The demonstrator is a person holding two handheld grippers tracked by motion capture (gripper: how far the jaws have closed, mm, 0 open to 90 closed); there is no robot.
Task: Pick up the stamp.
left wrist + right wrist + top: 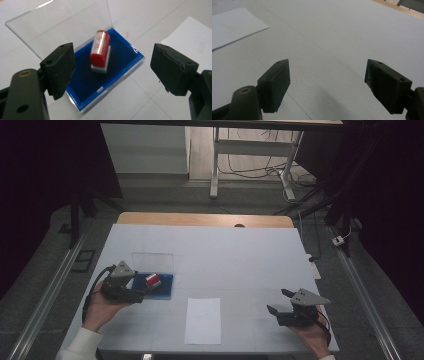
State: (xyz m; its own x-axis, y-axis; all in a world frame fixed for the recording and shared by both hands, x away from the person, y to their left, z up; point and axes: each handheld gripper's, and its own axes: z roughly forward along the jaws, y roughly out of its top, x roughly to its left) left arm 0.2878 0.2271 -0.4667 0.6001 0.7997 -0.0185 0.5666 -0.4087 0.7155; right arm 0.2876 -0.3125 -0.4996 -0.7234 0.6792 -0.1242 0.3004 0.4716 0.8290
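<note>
Glossy red plastic on the stamp (100, 48), white at its base. Deep blue, matt on the ink pad (87, 80); clear, shiny plastic on the lid (62, 27). Matt black, slightly worn pads (61, 67). Plain white paper sheet (202, 320). Smooth matt tabletop (342, 37).

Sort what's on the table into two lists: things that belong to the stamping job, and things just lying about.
Part of the job:
- red stamp, standing on the ink pad
- blue ink pad with its clear lid open
- sheet of paper
- left gripper, open before the stamp

Lying about:
- right gripper, open over bare table
</note>
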